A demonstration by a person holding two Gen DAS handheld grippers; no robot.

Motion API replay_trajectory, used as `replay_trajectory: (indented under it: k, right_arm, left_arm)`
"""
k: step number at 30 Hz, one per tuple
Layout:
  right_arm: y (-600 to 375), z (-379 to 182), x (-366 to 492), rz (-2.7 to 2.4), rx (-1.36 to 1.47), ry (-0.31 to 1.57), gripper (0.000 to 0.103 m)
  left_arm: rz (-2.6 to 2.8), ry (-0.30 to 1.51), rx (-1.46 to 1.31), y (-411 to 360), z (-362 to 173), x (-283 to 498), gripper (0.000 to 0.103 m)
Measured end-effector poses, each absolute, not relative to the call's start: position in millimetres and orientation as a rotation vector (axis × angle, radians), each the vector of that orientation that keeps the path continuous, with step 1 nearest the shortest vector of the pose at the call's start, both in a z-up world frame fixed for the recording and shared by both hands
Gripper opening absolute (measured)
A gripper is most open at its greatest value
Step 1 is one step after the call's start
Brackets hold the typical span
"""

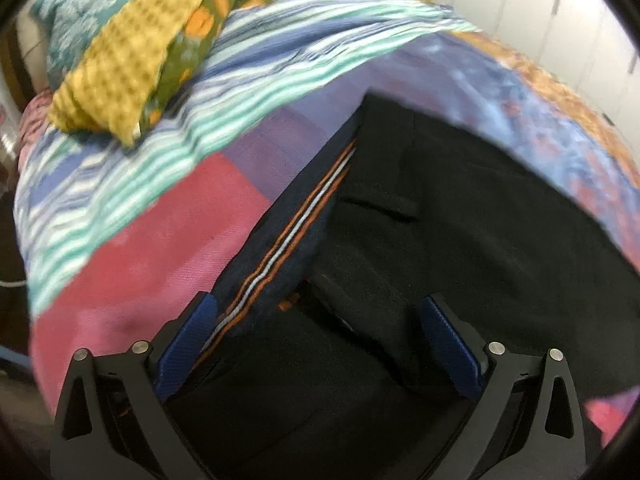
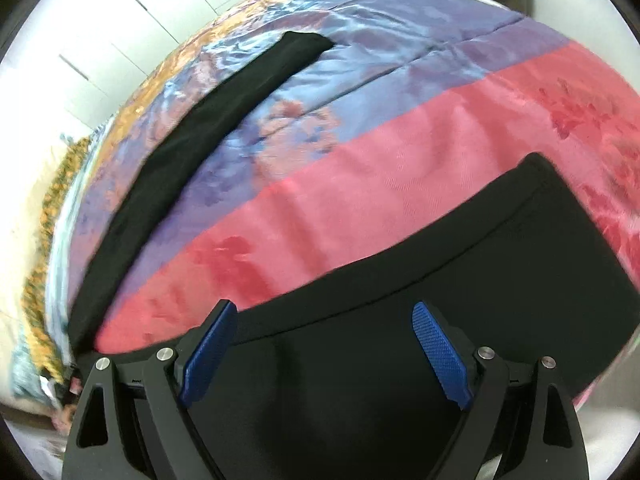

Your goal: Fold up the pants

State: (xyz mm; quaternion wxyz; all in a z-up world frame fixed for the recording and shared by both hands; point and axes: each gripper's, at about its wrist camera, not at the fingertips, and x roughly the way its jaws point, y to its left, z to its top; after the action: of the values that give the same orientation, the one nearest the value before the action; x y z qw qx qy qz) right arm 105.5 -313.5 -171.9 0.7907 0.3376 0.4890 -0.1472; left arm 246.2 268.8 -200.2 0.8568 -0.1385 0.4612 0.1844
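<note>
Pants point(image 2: 360, 360) lie spread on the bed point(image 2: 340, 208), legs apart, waistband point(image 1: 280, 248) flipped up, so basically no fold done yet. My left tongs point(image 1: 320, 344) and right tongs point(image 2: 324, 348) both hang released above the fabric.

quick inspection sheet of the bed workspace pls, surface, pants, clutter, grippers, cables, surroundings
surface: bed cover in pink, purple and blue bands, a little rumpled.
job's things: black pants lying on the cover, legs spread apart, one leg running across the blue band; waistband with orange and white stripes turned up.
clutter: striped sheet, yellow towel and patterned pillow piled at the far end.
grippers: left gripper with jaws wide around the waistband, pads not pressing on it; right gripper with jaws wide over the nearer leg, nothing gripped.
cables: nothing seen.
surroundings: white cupboard doors beside the bed.
</note>
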Motion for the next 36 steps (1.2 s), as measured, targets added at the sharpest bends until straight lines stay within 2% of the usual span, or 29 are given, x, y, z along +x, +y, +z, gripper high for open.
replay_trajectory:
  k: [3,6,9,13,18,23,29,33,34,36]
  right_arm:
    - [-283.1,-143.6,128.6,-0.207,0.755,1.060,0.089]
    - [-249.8,-121.5,166.8,-0.073,0.746,1.064,0.090]
    - [-212.9,-107.9,220.6,0.072,0.708,1.055,0.091]
    - [-169.6,-109.1,293.4,0.242,0.599,1.032,0.094]
    - [-153.4,-159.6,377.4,0.388,0.425,1.066,0.094]
    - [-232.9,-208.2,423.3,0.207,0.265,1.161,0.093]
    - [-405.5,-195.6,407.4,-0.299,0.285,1.111,0.093]
    - [-455.6,-180.4,402.9,-0.334,0.344,1.081,0.093]
    - [-457.7,-180.5,406.6,-0.304,0.359,1.089,0.091]
    - [-456.9,-186.4,415.4,-0.268,0.347,1.120,0.079]
  left_arm:
    - [0.281,0.831,-0.309,248.1,-161.0,233.8,0.102]
    - [0.108,0.871,-0.285,215.7,-154.0,260.0,0.102]
    - [0.076,0.909,-0.224,194.3,-171.2,288.5,0.102]
    - [0.145,1.039,-0.174,193.5,-228.2,308.8,0.103]
    - [0.156,0.938,-0.114,194.0,-237.6,286.0,0.103]
    - [0.162,0.918,-0.102,197.9,-238.9,274.8,0.103]
    - [0.174,0.906,-0.088,189.3,-241.2,276.9,0.103]
    - [0.183,0.905,-0.076,178.7,-243.7,290.0,0.103]
    - [0.185,0.906,-0.073,177.4,-244.1,292.4,0.103]
    - [0.190,0.907,-0.066,176.9,-244.6,292.4,0.103]
